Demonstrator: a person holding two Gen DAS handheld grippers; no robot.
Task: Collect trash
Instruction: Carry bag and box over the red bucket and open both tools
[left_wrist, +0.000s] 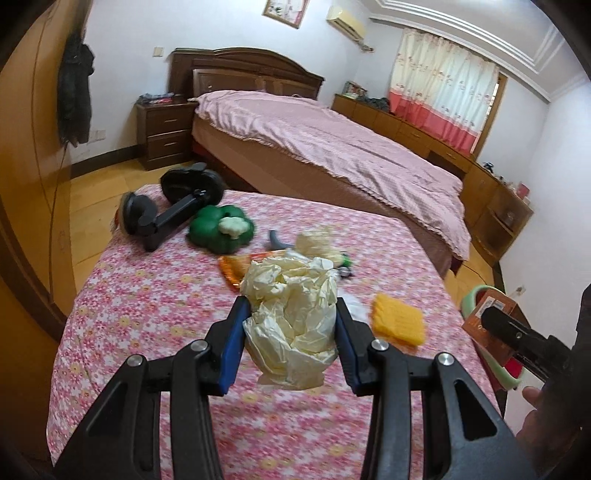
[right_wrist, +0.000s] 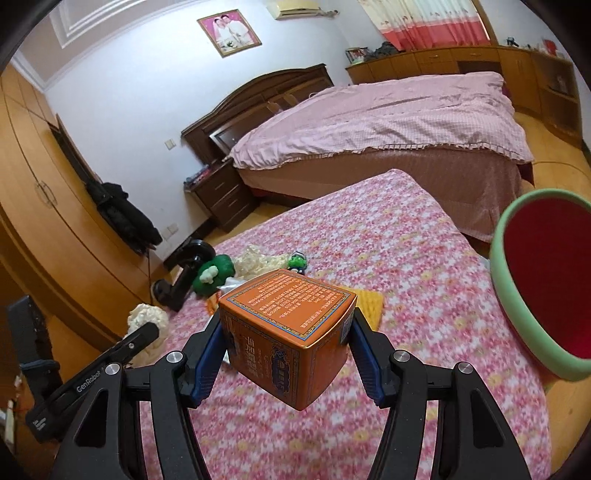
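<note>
Aloft, one crumpled paper wad, one orange box, two claws

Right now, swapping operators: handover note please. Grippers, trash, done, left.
Left gripper: shut on crumpled cream paper, lifted above the floral table.
Right gripper: shut on orange box, held above the table, near the green-rimmed red bin to its right.
Done: both pieces picked up; neither is binned.
Left: drop both in the bin, then probably the orange wrapper and the second crumpled wad still lying on the table.
</note>
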